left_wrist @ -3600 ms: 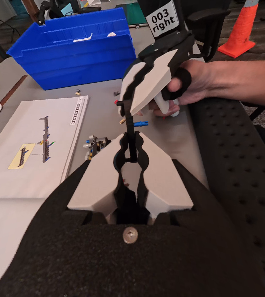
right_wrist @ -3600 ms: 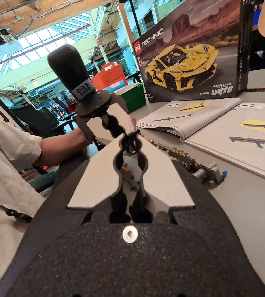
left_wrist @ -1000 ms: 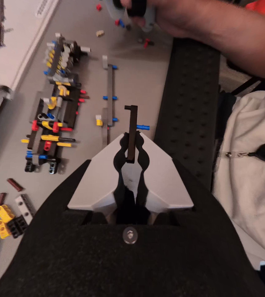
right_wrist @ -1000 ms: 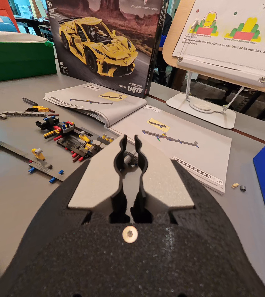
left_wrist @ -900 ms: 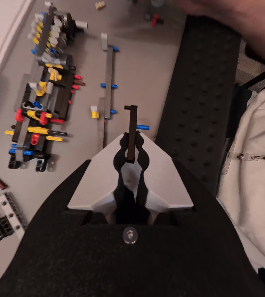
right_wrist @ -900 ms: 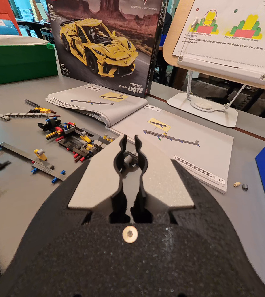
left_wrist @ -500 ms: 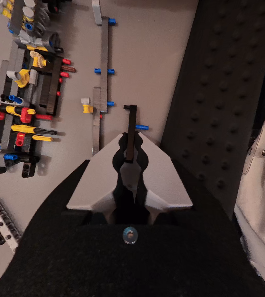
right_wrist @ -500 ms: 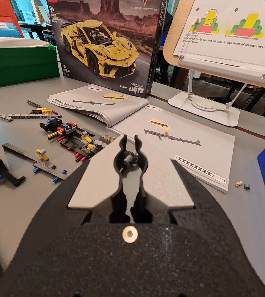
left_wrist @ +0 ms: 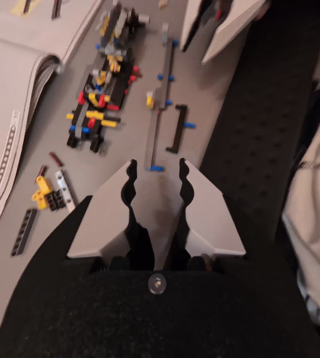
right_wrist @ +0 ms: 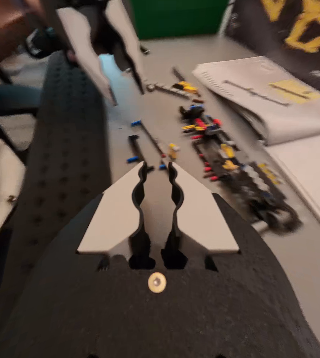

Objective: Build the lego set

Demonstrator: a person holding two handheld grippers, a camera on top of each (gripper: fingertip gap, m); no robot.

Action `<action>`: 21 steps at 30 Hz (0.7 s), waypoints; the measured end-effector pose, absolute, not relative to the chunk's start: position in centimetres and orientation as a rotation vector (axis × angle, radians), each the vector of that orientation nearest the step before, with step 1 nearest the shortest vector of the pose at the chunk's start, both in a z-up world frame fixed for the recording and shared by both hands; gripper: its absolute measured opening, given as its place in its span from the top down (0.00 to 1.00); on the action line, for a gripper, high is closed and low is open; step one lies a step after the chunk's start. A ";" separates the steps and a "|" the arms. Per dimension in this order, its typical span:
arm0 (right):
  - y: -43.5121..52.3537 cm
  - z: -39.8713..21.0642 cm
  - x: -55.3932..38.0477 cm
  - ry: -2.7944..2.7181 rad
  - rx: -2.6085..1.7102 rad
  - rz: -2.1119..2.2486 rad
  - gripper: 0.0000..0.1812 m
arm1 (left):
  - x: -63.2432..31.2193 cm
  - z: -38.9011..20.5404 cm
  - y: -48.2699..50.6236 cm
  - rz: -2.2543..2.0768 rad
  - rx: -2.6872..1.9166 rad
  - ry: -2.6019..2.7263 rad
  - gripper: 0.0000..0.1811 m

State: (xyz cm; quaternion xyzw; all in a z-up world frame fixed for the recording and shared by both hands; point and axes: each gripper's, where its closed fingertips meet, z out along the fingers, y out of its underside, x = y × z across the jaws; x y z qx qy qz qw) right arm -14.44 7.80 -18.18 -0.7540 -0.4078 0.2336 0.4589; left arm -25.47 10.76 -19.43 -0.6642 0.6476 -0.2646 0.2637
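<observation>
Grippers are both hanging released and empty: left gripper (left_wrist: 157,164), right gripper (right_wrist: 156,164). Black beam (left_wrist: 178,128) with its blue pin is lying mid-frame beside the long grey beam (left_wrist: 162,96). Regripping should probably be squaring the fingers across the beam's sides, clear of the pin.
</observation>
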 end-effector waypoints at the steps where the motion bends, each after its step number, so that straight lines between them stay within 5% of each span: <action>1: 7.1 -18.6 -15.7 -1.069 -1.848 0.602 0.88 | -26.3 -20.3 11.0 -0.669 -1.797 1.789 0.75; 21: 9.6 -22.8 -20.1 -1.435 -1.886 0.337 1.00 | -23.9 -23.7 11.0 -0.710 -1.773 1.873 0.76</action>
